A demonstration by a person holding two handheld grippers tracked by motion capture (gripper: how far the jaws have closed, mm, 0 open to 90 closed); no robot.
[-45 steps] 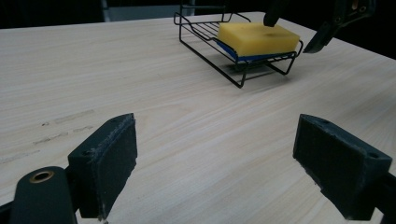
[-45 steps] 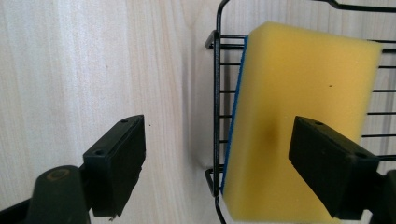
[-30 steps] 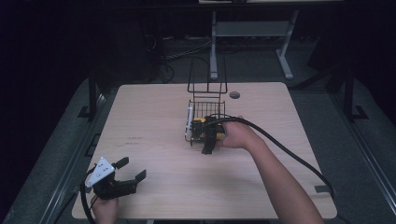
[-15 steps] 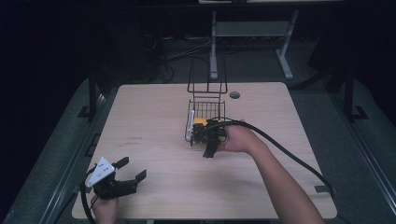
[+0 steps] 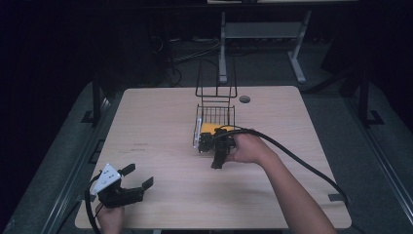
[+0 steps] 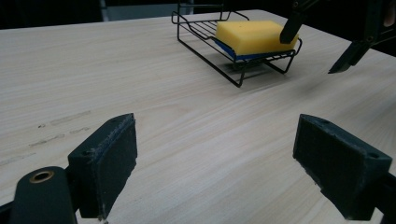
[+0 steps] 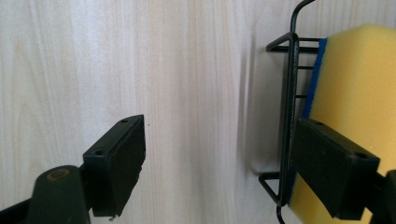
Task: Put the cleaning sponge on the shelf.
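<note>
A yellow sponge (image 5: 211, 128) with a blue underside lies in a black wire rack (image 5: 215, 113) at the table's middle. My right gripper (image 5: 215, 154) is at the rack's near end, open. In the right gripper view it (image 7: 219, 158) straddles the rack's rim (image 7: 292, 116): one jaw is over the sponge (image 7: 357, 79), the other over bare wood. My left gripper (image 5: 139, 175) rests open near the front left corner, holding nothing. In its view (image 6: 215, 163) the sponge (image 6: 254, 33) and rack (image 6: 236, 65) lie far ahead.
The rack has a tall wire handle (image 5: 216, 80) at its far end and a white tag (image 5: 196, 132) on its left side. A round cable hole (image 5: 244, 99) sits near the table's far edge. Bare wood (image 5: 156, 122) lies left of the rack.
My right gripper has drawn back a little toward the near side of the rack, and more of the sponge shows. The left gripper has not moved.
</note>
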